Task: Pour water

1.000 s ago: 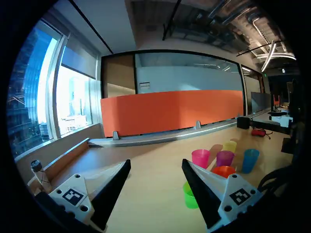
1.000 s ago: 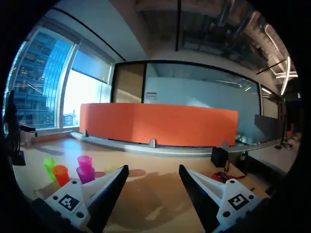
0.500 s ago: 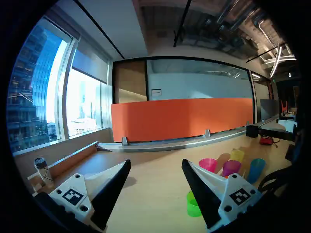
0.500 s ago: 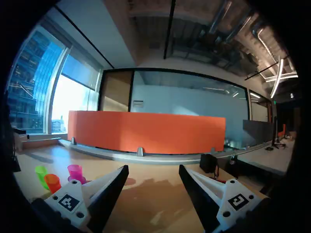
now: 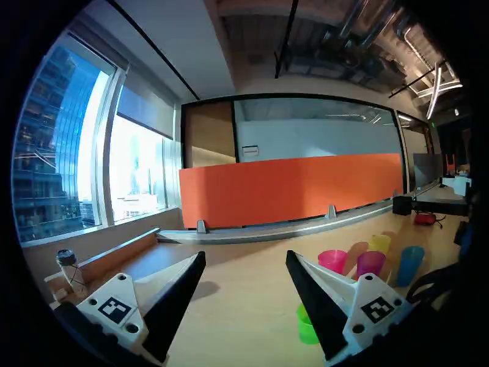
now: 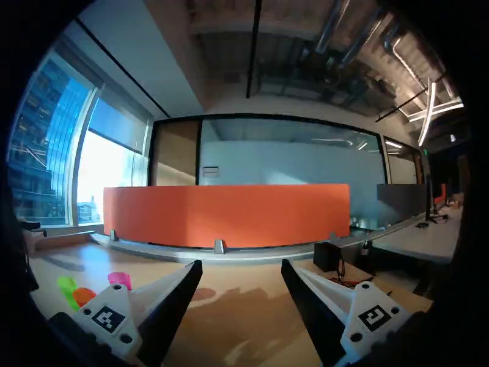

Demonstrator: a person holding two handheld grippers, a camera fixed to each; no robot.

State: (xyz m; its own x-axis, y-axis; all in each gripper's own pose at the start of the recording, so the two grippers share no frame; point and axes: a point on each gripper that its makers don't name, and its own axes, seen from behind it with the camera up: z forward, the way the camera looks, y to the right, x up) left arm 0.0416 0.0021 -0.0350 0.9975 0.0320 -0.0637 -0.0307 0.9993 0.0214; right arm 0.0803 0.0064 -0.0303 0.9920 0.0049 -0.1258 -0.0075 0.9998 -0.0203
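Note:
Several coloured plastic cups stand on the wooden table. In the left gripper view a pink cup [image 5: 333,260], a purple cup [image 5: 370,263], a yellow cup [image 5: 379,244] and a blue cup [image 5: 409,265] cluster at the right, and a green cup [image 5: 304,323] sits partly behind the right finger. My left gripper [image 5: 244,260] is open, held above the table, with nothing between its fingers. In the right gripper view a green cup [image 6: 66,289], an orange cup [image 6: 83,296] and a pink cup [image 6: 120,280] peek out at lower left. My right gripper [image 6: 240,269] is open and empty too.
An orange divider panel [image 5: 293,186] on a metal rail runs along the table's far edge. A black box [image 6: 327,257] with red cabling sits at the right. A small stand [image 5: 68,269] is on the window ledge at the left. Large windows [image 5: 61,165] fill the left wall.
Both views have tilted upward. The cups have slid lower in each frame and more ceiling shows. Both grippers stayed open.

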